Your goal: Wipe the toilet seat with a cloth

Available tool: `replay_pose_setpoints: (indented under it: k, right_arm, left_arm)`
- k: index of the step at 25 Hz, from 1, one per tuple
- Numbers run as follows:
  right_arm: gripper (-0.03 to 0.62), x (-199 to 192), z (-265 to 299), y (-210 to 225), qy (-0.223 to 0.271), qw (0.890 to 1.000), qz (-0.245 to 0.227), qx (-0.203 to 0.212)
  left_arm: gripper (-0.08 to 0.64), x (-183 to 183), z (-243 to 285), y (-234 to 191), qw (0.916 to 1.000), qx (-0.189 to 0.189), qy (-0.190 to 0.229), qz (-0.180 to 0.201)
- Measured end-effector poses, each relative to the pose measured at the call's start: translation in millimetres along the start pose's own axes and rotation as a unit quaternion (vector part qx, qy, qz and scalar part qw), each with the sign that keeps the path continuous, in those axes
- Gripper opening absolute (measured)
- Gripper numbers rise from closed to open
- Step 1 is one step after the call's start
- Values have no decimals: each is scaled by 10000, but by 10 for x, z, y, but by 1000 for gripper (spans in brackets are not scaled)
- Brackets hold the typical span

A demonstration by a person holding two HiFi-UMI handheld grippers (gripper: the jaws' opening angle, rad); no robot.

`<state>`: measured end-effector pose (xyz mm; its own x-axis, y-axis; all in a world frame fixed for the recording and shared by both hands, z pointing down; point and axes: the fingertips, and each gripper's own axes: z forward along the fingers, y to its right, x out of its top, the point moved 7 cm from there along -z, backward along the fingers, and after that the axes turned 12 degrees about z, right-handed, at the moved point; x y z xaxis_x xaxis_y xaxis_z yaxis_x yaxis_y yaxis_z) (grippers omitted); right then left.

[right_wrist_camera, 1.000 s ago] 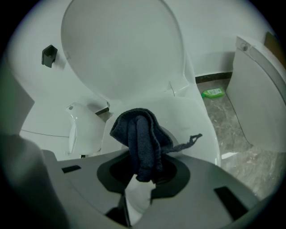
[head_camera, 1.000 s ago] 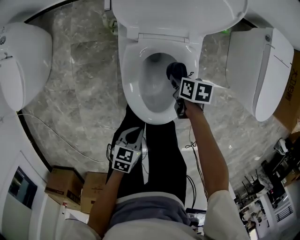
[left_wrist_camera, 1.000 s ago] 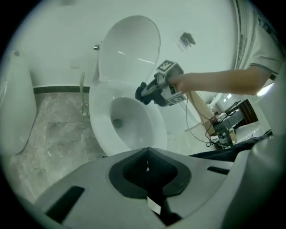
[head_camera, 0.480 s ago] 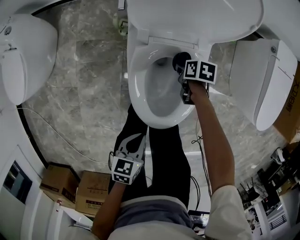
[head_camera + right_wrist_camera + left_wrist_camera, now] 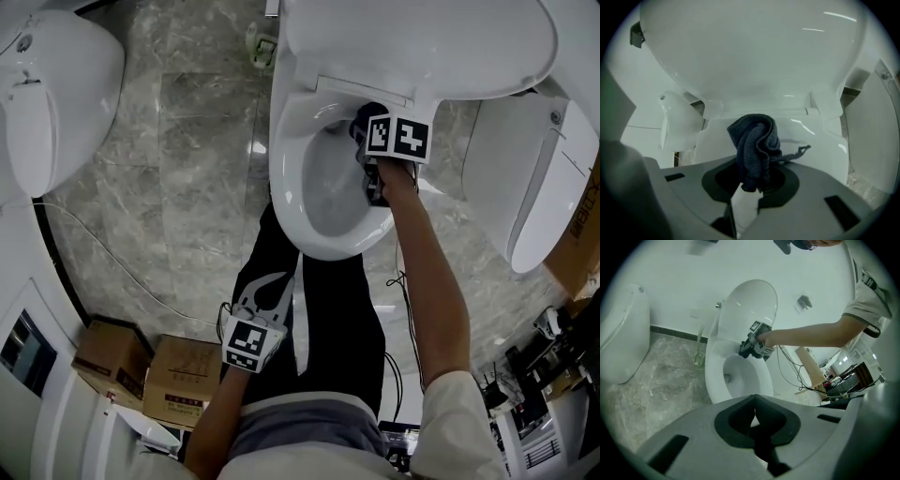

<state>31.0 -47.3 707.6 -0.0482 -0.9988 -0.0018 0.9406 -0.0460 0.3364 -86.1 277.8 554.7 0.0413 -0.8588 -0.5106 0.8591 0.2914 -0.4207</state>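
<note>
cloth [image 5: 754, 150]: dark blue | toilet seat [image 5: 285, 178]: white | floor [image 5: 187, 159]: grey, marble-veined | boxes [image 5: 178, 370]: brown

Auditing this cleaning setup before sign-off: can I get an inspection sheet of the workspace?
Surface: toilet seat white, lid raised.
Job's things: dark cloth bunched, at the back of the seat.
Clutter: cardboard boxes on the floor.
Grippers: right gripper shut on the cloth; left gripper shut, empty, by the person's leg.
Cables: black cables on the floor beside the toilet.
Surroundings: marble floor; other toilets on both sides.
</note>
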Motion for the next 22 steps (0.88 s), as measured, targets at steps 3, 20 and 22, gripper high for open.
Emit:
replay_pose_setpoints:
  k: [3,20,22]
  right_arm:
    - [74,-10,32,-75,6,9997,-187,-166]
    - [74,-301,227,-864,30,9617,-2603,-859]
    - [74,-347,243,-922,43,9519,-2912,-953]
  left_arm:
    - [9,19,-14,-50,10000,21,21,-44]
    - [9,-32,-273,-411,9991,211,214,-309]
    - [9,-49,-308,-453,9988,246,235,-345]
